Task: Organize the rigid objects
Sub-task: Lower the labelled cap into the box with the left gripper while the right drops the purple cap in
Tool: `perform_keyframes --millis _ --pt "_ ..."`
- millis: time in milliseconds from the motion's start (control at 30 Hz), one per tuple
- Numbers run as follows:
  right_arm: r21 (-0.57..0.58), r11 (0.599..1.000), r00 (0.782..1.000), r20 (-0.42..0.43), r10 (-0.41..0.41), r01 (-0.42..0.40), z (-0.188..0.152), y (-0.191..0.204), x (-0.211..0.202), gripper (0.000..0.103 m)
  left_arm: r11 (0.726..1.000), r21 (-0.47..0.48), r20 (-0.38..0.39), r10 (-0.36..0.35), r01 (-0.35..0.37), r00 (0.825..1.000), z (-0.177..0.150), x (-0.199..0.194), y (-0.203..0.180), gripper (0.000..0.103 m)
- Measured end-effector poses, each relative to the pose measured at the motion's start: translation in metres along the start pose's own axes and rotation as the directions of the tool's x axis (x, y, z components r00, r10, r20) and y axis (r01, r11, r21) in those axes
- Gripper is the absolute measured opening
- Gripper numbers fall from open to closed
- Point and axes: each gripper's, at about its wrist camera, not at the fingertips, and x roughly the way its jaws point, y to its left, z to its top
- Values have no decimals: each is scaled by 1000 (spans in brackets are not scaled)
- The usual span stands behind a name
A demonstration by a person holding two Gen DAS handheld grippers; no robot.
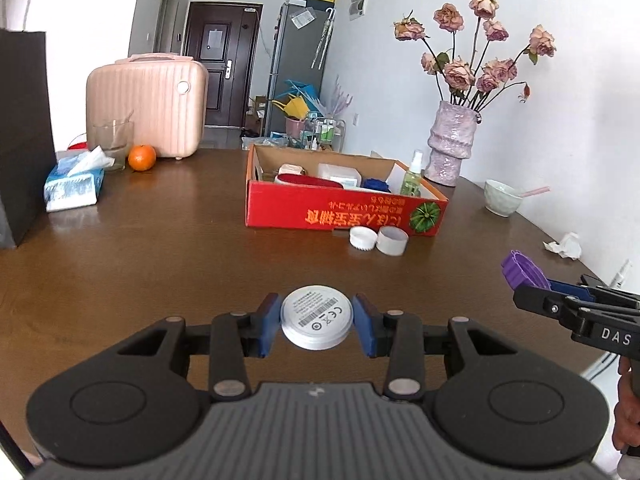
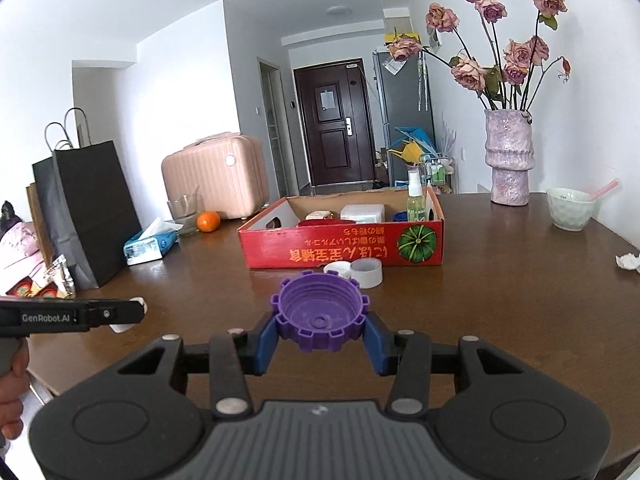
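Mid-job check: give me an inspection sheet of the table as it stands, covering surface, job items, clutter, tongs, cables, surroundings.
Surface: brown wooden table.
Job's things: red cardboard box holding spray bottle; two white caps on the table, against the box front.
Clutter: tissue pack, orange, glass, bowl, crumpled tissue.
Tongs: left tongs shut on white round disc; right tongs shut on purple cap.
Cables: nothing seen.
Surroundings: vase of dried roses, pink case, black bag.

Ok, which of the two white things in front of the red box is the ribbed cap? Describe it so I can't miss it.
Find the red box mid-table; two white pieces sit touching at its near side. The ribbed cap is the left one, low and flat with a ridged edge. Its neighbour, the ring, is taller, smooth-walled and open on top.
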Motion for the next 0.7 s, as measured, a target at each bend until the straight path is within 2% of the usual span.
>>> perform_keyframes --millis 167,267,367,500,700 --pt "-68 998 1000 16 0 1 35 -6 32 45 997 72 59 -11 6 998 45 43 -3 40" --pt "-108 994 1000 16 23 -21 63 -12 58 45 992 125 54 6 -12 999 70 81 -6 40" --pt "-109 993 999 -7 39 -39 92 -26 97 45 991 136 21 -10 7 1000 97 126 -2 40" --pt "-90 995 996 -84 29 -37 121 -44 172 45 995 84 -48 -53 57 997 134 194 8 40" --pt "-101 995 983 -179 -33 15 135 -56 266 45 997 59 -161 -47 57 986 154 287 15 40"
